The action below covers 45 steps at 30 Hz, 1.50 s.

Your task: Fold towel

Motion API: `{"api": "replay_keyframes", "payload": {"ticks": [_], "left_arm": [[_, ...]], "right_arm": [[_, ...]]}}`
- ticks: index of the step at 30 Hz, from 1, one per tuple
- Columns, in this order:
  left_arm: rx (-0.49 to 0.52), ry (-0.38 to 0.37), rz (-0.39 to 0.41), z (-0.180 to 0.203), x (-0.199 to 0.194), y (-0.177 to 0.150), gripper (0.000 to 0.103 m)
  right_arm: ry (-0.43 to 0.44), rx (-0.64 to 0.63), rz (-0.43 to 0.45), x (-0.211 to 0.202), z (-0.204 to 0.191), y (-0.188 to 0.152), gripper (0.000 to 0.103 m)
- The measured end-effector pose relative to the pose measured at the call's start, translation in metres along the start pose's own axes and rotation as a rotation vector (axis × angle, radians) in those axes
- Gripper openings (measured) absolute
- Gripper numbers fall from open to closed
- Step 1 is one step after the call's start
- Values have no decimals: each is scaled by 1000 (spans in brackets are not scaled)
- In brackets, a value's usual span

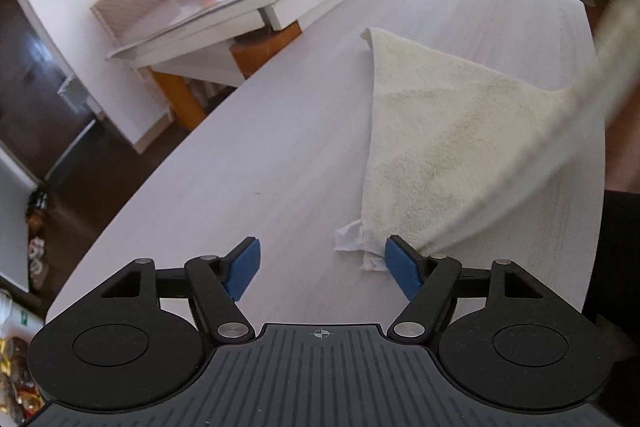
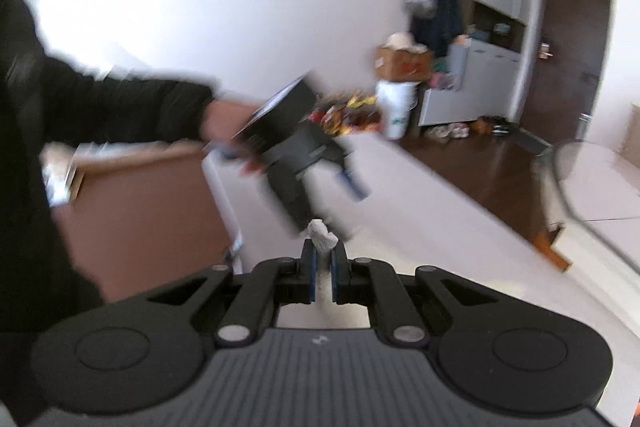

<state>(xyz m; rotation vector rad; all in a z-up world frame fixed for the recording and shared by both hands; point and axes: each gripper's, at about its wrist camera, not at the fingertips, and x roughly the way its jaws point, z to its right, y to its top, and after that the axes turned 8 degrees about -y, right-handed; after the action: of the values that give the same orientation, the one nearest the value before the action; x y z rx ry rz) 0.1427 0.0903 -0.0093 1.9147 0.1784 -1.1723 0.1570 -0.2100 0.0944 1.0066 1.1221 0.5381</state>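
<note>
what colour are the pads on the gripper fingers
Blue, on black fingers. Clearest in the left wrist view, on the open left gripper beside the cream terry towel.

The towel is cream-coloured terry cloth, lying partly on the pale wooden table. One edge rises off the surface towards the upper right, blurred. A frayed white corner is pinched and bunched.

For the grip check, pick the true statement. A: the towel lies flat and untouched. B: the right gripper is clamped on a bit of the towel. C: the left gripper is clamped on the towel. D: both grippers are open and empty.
B: the right gripper has its jaws closed on a corner of the towel, while the left gripper stands open with nothing between its fingers.
</note>
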Motion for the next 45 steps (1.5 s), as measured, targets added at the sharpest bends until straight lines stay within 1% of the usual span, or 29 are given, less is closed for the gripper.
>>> {"api": "replay_keyframes", "payload": {"ticks": [2, 5, 7, 8, 9, 12, 15, 19, 23, 26, 27, 29, 30, 31, 33, 36, 38, 39, 40, 41, 45], "left_arm": [[-3, -4, 3, -2, 1, 1, 77], [-32, -17, 11, -7, 3, 0, 78], [-65, -23, 23, -11, 1, -2, 75], [-74, -22, 29, -12, -1, -2, 74], [-108, -13, 61, -19, -8, -4, 74], [-150, 30, 112, -27, -19, -5, 72], [-159, 58, 136, -29, -25, -5, 72], [-139, 27, 149, -19, -20, -1, 72], [-132, -3, 174, -11, -11, 7, 72], [-128, -12, 181, -6, -1, 13, 72], [-126, -11, 175, -5, 1, 14, 73], [-121, -8, 164, -3, 5, 13, 73], [-120, 0, 153, -2, 9, 12, 73], [-125, 3, 146, -2, 12, 11, 73], [-132, 4, 140, -2, 16, 8, 74], [-135, 10, 140, -2, 16, 7, 76], [-131, 22, 137, -1, 16, 8, 77], [-130, 24, 136, -1, 16, 8, 77], [-126, 28, 135, 0, 17, 8, 78], [-122, 33, 135, 0, 17, 8, 79], [-125, 46, 132, -1, 18, 8, 81]], "right_arm": [[-8, 48, 4, 8, 25, 3, 8], [-20, 150, -5, 30, 69, 3, 8], [-31, 226, -25, 50, 98, -4, 8], [-29, 249, -29, 55, 107, -7, 8], [-29, 267, -35, 60, 113, -9, 8], [-35, 344, -68, 82, 140, -24, 8], [-31, 411, -94, 94, 163, -37, 8], [-19, 486, -138, 109, 186, -54, 8], [-25, 509, -193, 126, 197, -67, 8], [-50, 494, -228, 135, 196, -71, 11], [-66, 483, -238, 138, 193, -71, 15], [-91, 466, -252, 141, 188, -70, 16], [-104, 464, -243, 139, 186, -68, 16], [-132, 463, -226, 134, 185, -67, 22], [-207, 459, -173, 119, 180, -64, 26], [-284, 448, -107, 97, 165, -58, 32], [-252, 424, -83, 92, 148, -57, 32], [-216, 402, -80, 92, 137, -56, 30], [-175, 362, -93, 96, 121, -57, 30], [-158, 333, -109, 101, 111, -58, 29], [-164, 189, -198, 122, 81, -67, 26]]}}
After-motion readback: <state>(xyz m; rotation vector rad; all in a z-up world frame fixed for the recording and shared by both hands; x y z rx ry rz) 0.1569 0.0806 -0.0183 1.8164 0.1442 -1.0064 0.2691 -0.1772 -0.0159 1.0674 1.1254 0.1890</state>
